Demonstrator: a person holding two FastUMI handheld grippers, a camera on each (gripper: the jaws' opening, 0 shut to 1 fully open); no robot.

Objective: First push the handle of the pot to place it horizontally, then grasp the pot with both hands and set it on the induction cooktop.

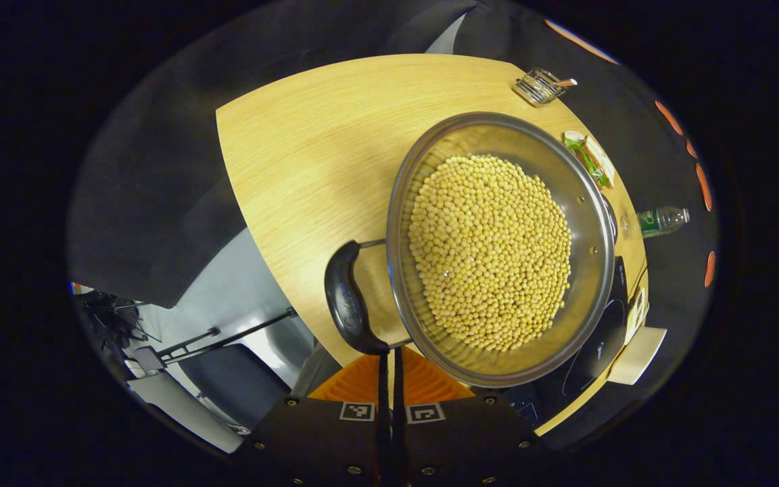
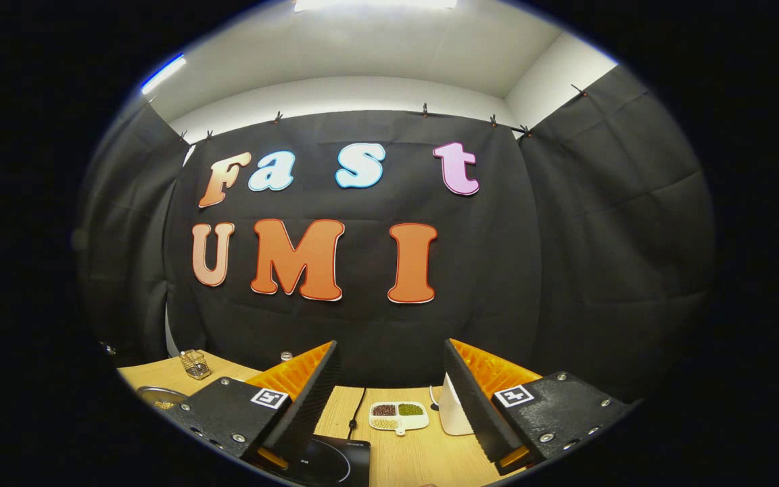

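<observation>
The pot (image 1: 498, 250), a wide steel pan heaped with pale soybeans (image 1: 491, 253), sits on the wooden worktop (image 1: 308, 155) with its far edge just over the dark induction cooktop (image 1: 596, 345). Its black handle (image 1: 347, 301) hangs off the near side on two thin wires, lying along the rim rather than sticking straight out. The left gripper (image 1: 389, 379) has its fingers drawn together with hardly a gap between them, tips right at the lower end of the handle; whether they pinch anything or merely nudge it, I cannot tell. To my eye the first step is in hand: pushing the handle round to lie level.

Farther off on the worktop stand a small wire holder (image 1: 538, 86), a green snack packet (image 1: 589, 159) and a plastic bottle (image 1: 660, 221) lying by the edge.

The right gripper (image 2: 389, 379) is held up and away, fingers spread wide and empty, facing the booth wall. Below it lie the cooktop's near corner, a white divided dish (image 2: 399, 414) of beans and a white box (image 2: 454, 406).

Next, I'd judge, the handle needs a steady sideways push, then the right gripper must come down to the opposite rim so both can lift a heavy, spill-prone load.
</observation>
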